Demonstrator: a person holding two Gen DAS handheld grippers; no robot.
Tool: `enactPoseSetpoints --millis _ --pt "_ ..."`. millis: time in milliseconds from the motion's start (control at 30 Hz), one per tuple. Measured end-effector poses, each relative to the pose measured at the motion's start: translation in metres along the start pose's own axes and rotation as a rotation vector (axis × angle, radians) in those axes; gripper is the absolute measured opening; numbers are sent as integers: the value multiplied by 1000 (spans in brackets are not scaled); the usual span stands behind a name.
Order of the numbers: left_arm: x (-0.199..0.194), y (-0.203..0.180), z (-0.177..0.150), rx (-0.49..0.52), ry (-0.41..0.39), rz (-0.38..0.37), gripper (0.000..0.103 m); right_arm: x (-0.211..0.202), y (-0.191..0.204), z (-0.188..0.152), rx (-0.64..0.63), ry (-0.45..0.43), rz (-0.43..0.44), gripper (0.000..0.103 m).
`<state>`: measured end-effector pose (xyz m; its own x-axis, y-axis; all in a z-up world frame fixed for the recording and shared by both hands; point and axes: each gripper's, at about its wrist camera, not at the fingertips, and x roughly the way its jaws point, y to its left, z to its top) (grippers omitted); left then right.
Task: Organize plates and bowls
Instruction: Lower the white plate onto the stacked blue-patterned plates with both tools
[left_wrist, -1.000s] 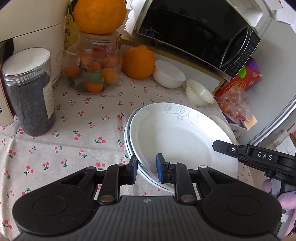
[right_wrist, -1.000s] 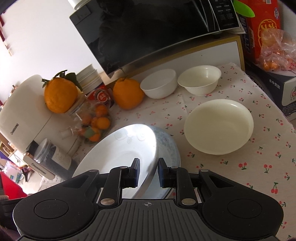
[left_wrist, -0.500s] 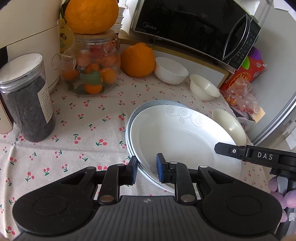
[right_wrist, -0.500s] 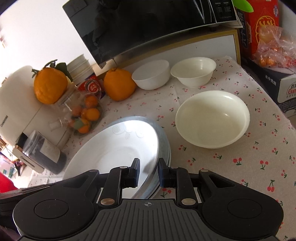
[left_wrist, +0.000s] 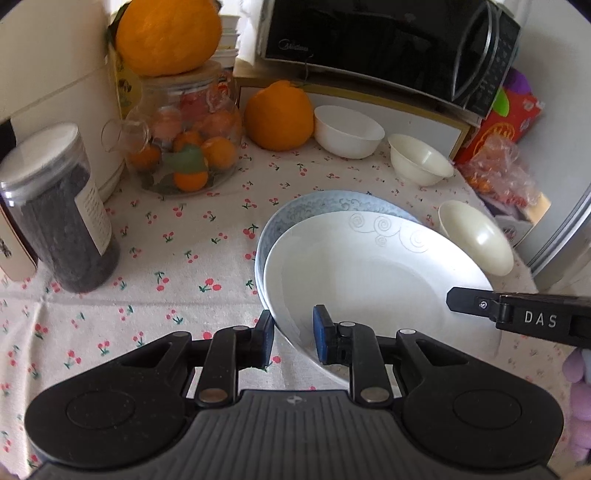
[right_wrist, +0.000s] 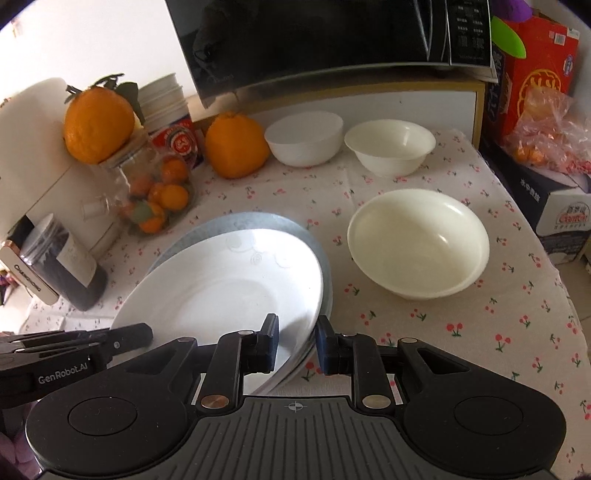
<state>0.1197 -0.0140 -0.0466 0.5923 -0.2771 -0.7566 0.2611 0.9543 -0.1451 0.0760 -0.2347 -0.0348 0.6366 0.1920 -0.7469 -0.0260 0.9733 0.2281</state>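
1. The cherry-print worktop is crowded, with a microwave at the far side.
2. My left tongs and right tongs each pinch a near rim of the white plate, which sits tilted over the blue plate.
3. It looks glazed, stiff, slippery and breakable; I judge opposite rims the best hold.

Your tabletop wears a cloth printed with small cherries. Ahead of the left tongs a blue patterned plate lies on it. Beyond the right tongs stands a large cream bowl, and farther back sit a white bowl and a smaller cream bowl side by side, an orange just left of them. Far left of both tongs you have a glass jar of fruit and a dark-filled canister.
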Motion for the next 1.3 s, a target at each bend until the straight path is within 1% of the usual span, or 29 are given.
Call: enactPoseSetpoints --millis 67,133,300,433,633,800,867,1000,1300 --pt "0 -7 0 38 -5 34 20 1 0 -1 1 17 -12 21" --pt "0 -11 0 52 -6 55 20 2 1 -1 -5 27 -25 21" --pt "1 -10 1 40 -2 69 20 1 6 -2 -38 17 -54 22" --pt "2 -12 1 45 -8 83 20 3 12 -3 -84 -8 -85 22" --pt "4 -14 0 55 -21 104 20 9 16 -4 -114 -39 -113 22" --pt "6 -18 0 70 -29 131 19 12 22 -6 -174 -62 -147 22" --pt "8 -19 0 79 -27 149 17 13 27 -8 -214 -66 -173 21" --pt "10 -19 0 71 -32 159 17 17 39 -14 -297 -71 -225 22" --pt "11 -18 1 67 -32 158 17 16 38 -13 -300 -65 -221 22"
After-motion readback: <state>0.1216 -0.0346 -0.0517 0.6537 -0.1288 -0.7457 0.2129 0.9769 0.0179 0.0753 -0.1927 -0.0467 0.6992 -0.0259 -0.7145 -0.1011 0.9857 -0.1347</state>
